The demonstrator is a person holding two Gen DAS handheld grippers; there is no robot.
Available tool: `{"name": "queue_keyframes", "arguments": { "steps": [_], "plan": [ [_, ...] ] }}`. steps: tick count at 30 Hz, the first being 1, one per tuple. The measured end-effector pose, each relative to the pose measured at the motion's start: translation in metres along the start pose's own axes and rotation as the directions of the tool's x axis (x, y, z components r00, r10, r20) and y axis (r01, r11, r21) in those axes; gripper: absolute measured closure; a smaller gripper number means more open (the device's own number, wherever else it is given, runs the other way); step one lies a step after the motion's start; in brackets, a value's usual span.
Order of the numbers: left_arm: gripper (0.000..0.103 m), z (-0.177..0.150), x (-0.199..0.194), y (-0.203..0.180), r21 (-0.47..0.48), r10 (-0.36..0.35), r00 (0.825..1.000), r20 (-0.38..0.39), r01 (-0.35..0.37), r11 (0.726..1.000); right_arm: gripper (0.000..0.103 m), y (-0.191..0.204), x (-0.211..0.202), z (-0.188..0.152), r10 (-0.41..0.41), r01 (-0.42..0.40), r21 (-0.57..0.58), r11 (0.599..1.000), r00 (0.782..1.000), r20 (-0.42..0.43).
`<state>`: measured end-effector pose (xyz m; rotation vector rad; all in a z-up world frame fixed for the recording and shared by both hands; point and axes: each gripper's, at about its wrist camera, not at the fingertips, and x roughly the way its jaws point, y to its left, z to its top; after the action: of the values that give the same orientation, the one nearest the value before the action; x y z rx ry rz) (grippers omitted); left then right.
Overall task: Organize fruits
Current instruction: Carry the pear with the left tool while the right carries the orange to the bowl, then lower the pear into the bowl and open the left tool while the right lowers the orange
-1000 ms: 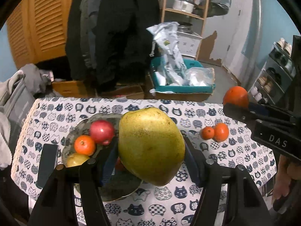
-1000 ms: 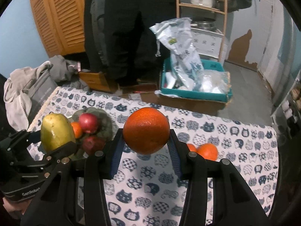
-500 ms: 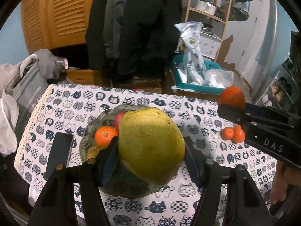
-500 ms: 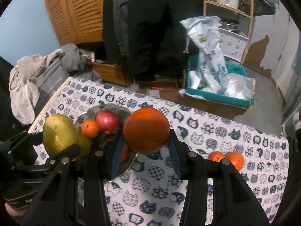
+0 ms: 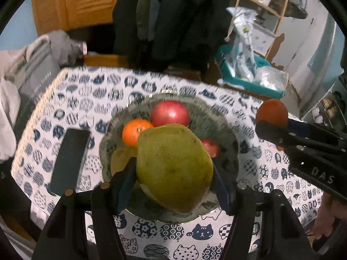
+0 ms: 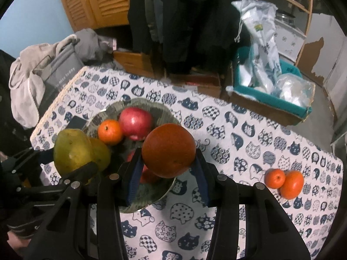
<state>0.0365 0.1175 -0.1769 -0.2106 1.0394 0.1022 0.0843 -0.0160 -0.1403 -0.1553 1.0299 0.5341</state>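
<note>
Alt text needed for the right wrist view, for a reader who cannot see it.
The right gripper holds a large orange over a dark plate of fruit on a cat-print tablecloth. At left, the left gripper holds a green pear over the same plate; two small oranges lie on the cloth at right.

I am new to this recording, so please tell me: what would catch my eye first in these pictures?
First, the big green pear clamped in the left gripper, right above the dark plate of fruit. Next, the large orange gripped by the right gripper, over the plate's near edge. Two small oranges lie apart on the cat-print tablecloth, to the right.
</note>
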Motion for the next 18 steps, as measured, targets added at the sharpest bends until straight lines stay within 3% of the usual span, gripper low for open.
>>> {"name": "queue_keyframes", "arguments": {
  "steps": [9, 18],
  "plan": [
    [0.036, -0.016, 0.029, 0.003, 0.0, 0.01, 0.996, -0.093, -0.01, 1.0, 0.058, -0.002, 0.032, -0.013, 0.017, -0.016, 0.008, 1.0, 0.997, -0.08],
    [0.036, -0.027, 0.053, 0.003, -0.017, -0.002, 0.983, -0.181, -0.002, 1.0, 0.058, -0.008, 0.04, -0.019, 0.027, -0.025, 0.019, 1.0, 0.994, -0.104]
  ]
}}
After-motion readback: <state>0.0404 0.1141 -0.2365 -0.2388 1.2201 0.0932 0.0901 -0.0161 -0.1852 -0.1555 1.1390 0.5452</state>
